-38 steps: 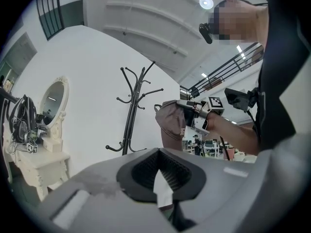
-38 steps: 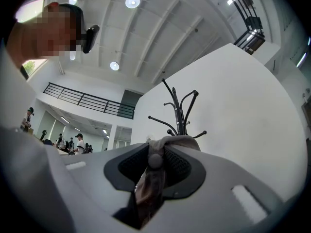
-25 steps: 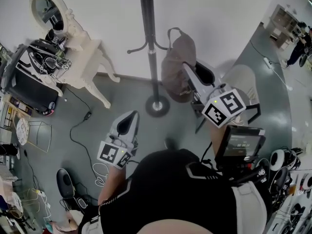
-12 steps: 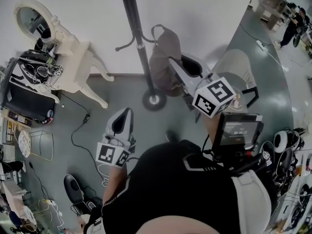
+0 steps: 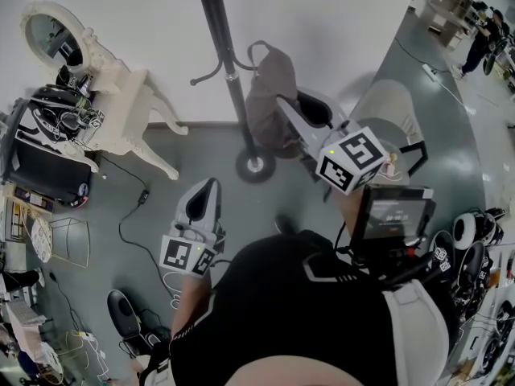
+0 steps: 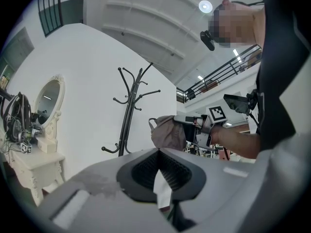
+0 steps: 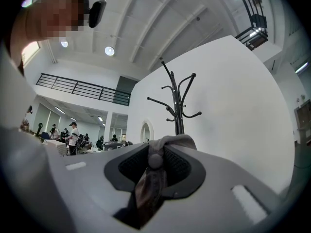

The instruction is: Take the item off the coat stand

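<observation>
The cap (image 5: 269,95) is off the coat stand (image 5: 228,71) and hangs in the air just right of its pole, touching none of the hooks. The right gripper (image 5: 283,107) holds it: the right gripper view shows the jaws closed to a narrow gap on the bunched cloth of the crown, with the top button (image 7: 154,160) sitting between the pads. This grip on the crown probably serves to let the rest of the cap drape freely below, with the back strap loop (image 5: 259,51) turned up and away from the hooks so that it cannot snag. The left gripper (image 5: 208,190) is low and nearer the person, well apart from the cap; its jaws are together and grip nothing, which suggests it is parked out of the working path. The stand's round base (image 5: 255,166) rests on the grey floor (image 5: 201,147) by the far wall.
</observation>
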`<state>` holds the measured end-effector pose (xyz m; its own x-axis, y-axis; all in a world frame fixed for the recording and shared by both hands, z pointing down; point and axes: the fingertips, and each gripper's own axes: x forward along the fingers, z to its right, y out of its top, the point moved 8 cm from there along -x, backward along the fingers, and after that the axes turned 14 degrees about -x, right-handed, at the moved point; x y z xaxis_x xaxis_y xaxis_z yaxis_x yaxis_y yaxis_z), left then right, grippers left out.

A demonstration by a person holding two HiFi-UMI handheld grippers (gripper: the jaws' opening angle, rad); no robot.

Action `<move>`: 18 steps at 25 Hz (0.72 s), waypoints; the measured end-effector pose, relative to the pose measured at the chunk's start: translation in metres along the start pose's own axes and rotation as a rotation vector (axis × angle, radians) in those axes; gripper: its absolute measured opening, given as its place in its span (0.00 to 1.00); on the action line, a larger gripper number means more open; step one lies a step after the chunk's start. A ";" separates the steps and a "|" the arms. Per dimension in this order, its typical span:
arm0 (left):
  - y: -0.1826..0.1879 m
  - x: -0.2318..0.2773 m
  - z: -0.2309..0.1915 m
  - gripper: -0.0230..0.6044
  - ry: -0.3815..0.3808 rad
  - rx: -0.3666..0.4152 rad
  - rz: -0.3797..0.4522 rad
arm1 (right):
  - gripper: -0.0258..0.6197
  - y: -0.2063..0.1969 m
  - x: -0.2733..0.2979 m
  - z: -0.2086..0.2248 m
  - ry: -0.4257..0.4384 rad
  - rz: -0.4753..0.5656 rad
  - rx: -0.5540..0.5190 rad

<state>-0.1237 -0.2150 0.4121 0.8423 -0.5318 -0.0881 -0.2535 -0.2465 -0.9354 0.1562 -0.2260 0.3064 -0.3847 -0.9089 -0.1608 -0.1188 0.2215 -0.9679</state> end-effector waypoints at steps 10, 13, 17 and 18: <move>-0.001 0.000 -0.005 0.05 0.006 -0.007 -0.001 | 0.19 -0.002 0.005 -0.002 0.002 -0.005 -0.002; -0.001 0.000 -0.005 0.05 0.005 -0.008 -0.001 | 0.19 -0.001 0.006 -0.002 0.000 0.000 -0.001; 0.000 0.000 -0.006 0.05 0.007 -0.008 0.004 | 0.19 0.000 0.006 -0.002 0.002 -0.003 -0.005; 0.000 0.000 -0.006 0.05 0.008 -0.007 0.004 | 0.19 0.000 0.006 -0.002 0.003 -0.005 -0.008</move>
<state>-0.1264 -0.2196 0.4138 0.8376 -0.5390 -0.0890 -0.2602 -0.2503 -0.9325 0.1523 -0.2312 0.3059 -0.3868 -0.9089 -0.1557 -0.1281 0.2202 -0.9670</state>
